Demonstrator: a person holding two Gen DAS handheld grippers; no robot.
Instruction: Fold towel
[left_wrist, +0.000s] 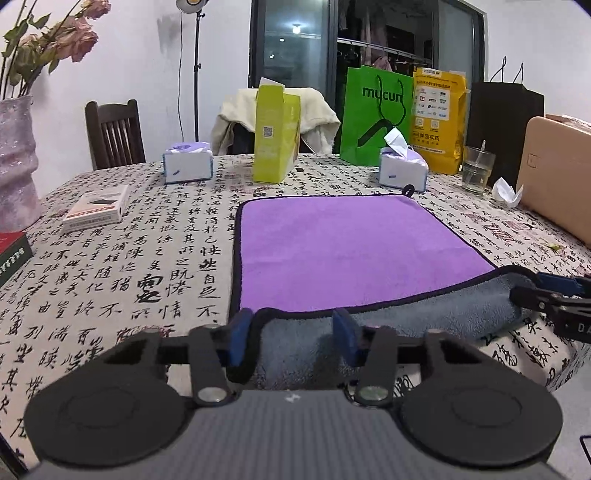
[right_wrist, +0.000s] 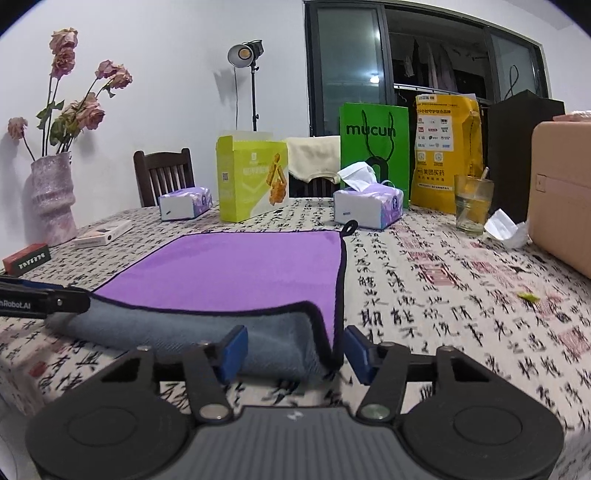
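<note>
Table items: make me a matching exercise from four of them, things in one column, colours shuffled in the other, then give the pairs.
Things:
1. flat microfibre towel
2. tall paper shopping bag marked mucun
3. textured vase holding dried roses
4. printed plastic pouch beside the glass

Colours:
A. yellow
B. pale pink
C. purple on top, grey underneath
D. bright green

Pairs: 1-C, 2-D, 3-B, 4-A.

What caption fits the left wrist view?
Open left gripper at the near edge of the purple towel.
</note>
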